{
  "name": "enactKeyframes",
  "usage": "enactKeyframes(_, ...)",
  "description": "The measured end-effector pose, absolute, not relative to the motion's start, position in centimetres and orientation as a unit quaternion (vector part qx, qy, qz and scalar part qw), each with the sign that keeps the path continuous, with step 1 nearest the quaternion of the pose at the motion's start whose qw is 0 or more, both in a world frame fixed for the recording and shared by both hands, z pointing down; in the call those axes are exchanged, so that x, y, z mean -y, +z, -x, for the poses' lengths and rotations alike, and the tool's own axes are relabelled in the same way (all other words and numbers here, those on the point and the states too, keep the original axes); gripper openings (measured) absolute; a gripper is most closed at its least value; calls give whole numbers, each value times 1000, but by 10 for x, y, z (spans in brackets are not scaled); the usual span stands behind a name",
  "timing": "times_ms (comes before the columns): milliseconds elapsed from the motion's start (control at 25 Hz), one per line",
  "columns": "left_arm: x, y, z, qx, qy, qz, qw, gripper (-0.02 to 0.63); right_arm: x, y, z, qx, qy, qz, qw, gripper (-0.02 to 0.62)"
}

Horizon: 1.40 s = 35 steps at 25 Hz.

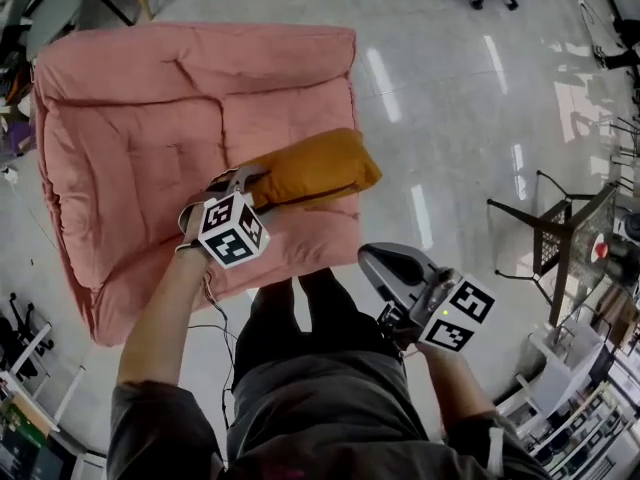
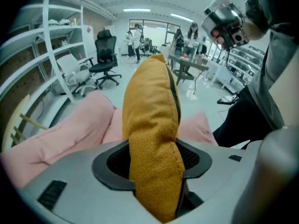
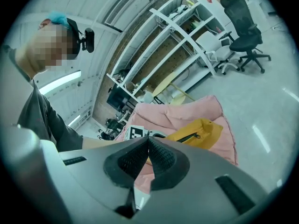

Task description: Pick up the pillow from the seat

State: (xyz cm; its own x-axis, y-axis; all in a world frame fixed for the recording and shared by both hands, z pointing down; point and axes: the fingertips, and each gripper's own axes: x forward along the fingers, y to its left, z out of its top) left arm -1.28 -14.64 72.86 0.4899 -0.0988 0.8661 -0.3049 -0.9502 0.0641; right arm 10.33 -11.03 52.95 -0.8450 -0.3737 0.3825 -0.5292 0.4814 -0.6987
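Pillow (image 1: 315,168) sits pinched in my left tongs (image 1: 248,178) over the front edge of the seat (image 1: 130,118), right tongs (image 1: 375,260) closed and empty, so I judge the next move is lifting it clear.

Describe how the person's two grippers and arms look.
Both the left gripper and the right gripper have smooth grey shells with black textured pads. Each carries a white cube with black square markers. A thin cable trails from the left wrist. Dark grey short sleeves; bare forearms.
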Motion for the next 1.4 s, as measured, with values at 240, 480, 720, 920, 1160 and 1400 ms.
enactKeyframes(240, 158, 615, 37, 193, 439, -874, 80, 258, 116, 462, -78, 882, 384, -267, 60, 14)
enactKeyframes(480, 160, 507, 58, 264, 361, -892, 66, 258, 117, 410, -64, 895, 340, -283, 45, 14)
enactKeyframes(720, 147, 407, 76, 316, 275, -906, 54, 258, 112, 356, -49, 910, 295, -289, 26, 14)
enactKeyframes(920, 133, 336, 92, 352, 206, -912, 39, 258, 109, 315, -32, 922, 264, -282, -2, 14)
enactKeyframes(1160, 114, 288, 121, 381, 144, -913, 30, 258, 100, 275, -4, 935, 224, -273, -27, 14)
enactKeyframes(1400, 92, 262, 142, 398, 90, -912, 37, 258, 82, 243, 11, 944, 193, -265, -41, 14)
